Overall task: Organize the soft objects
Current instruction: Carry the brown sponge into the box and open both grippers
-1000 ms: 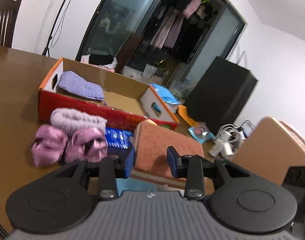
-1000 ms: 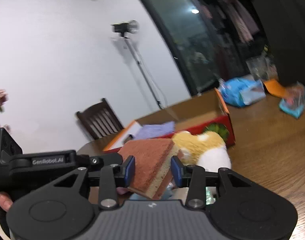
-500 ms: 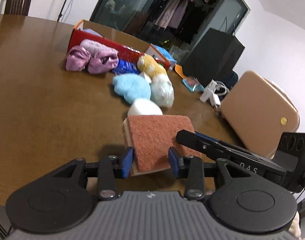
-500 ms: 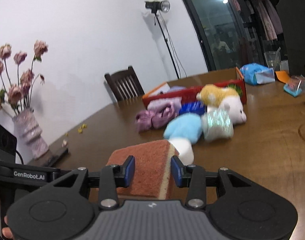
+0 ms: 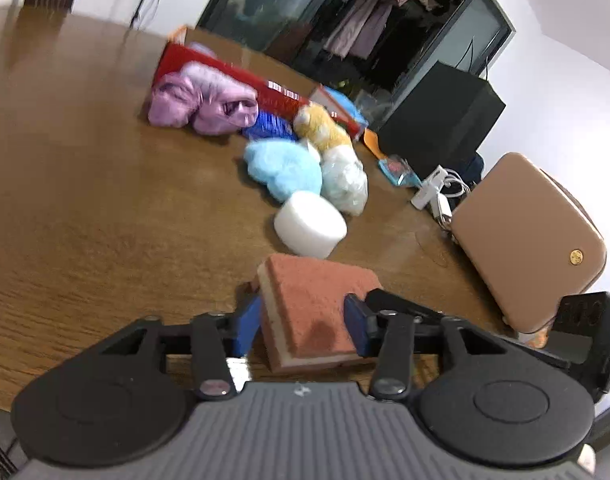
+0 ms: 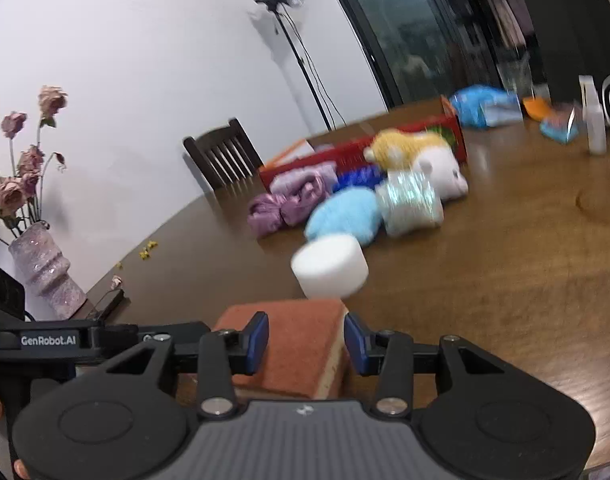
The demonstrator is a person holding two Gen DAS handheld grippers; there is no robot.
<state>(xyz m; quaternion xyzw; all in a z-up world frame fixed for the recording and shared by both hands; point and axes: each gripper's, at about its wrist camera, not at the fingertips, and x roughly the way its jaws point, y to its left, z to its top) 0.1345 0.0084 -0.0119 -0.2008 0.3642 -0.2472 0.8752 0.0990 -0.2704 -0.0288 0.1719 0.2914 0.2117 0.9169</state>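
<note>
Both grippers hold one red-brown scouring sponge with a yellow base [image 5: 309, 308], also in the right wrist view [image 6: 301, 352], near the table's front edge. My left gripper [image 5: 301, 326] is shut on it from one side, my right gripper [image 6: 307, 342] from the other. Ahead lie a white round foam puck [image 5: 309, 224] [image 6: 329, 266], a light blue fluffy ball [image 5: 283, 170] [image 6: 345, 214], a shiny wrapped bundle [image 6: 411, 204], a yellow and white plush [image 6: 421, 156], purple cloth bundles [image 5: 203, 100] [image 6: 289, 200] and a blue item [image 5: 269, 128].
A red open cardboard box [image 5: 265, 88] [image 6: 357, 148] stands behind the pile. A tan case [image 5: 525, 236], white cables [image 5: 437, 192] and a black box [image 5: 441, 120] are at the right. A vase of dried flowers [image 6: 45, 272] and a chair [image 6: 221, 158] are at the left.
Both grippers have pulled back from the box with the sponge and lowered it toward the table's near edge. The pile now lies farther ahead.
</note>
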